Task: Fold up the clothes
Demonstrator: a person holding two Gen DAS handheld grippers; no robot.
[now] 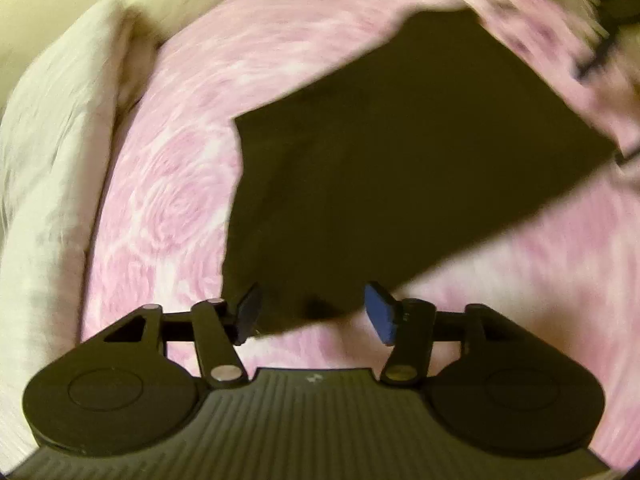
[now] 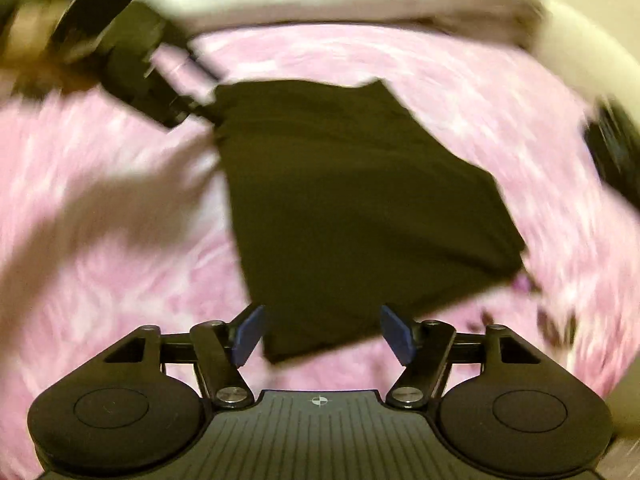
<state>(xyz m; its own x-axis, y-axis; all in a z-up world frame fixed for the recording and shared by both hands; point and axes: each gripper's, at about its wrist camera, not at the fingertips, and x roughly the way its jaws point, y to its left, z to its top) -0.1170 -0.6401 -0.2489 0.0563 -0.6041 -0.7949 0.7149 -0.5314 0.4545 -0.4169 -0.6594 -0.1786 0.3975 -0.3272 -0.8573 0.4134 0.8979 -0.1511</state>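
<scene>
My left gripper (image 1: 314, 314) hung with its jaws apart over the near corner of the dark folded garment (image 1: 384, 176). The garment lay flat on the pink rose-patterned bedspread (image 1: 172, 184). A cream blanket (image 1: 52, 168) was bunched left of the garment, at the bedspread's edge.

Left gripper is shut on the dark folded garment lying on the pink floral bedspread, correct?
Not quite. The left gripper is open, its jaws spread apart with nothing clamped, as the left wrist view shows. The dark folded garment does lie on the pink floral bedspread.

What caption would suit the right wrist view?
Open right tool poised over a folded dark cloth garment on a pink floral bedspread.
</scene>
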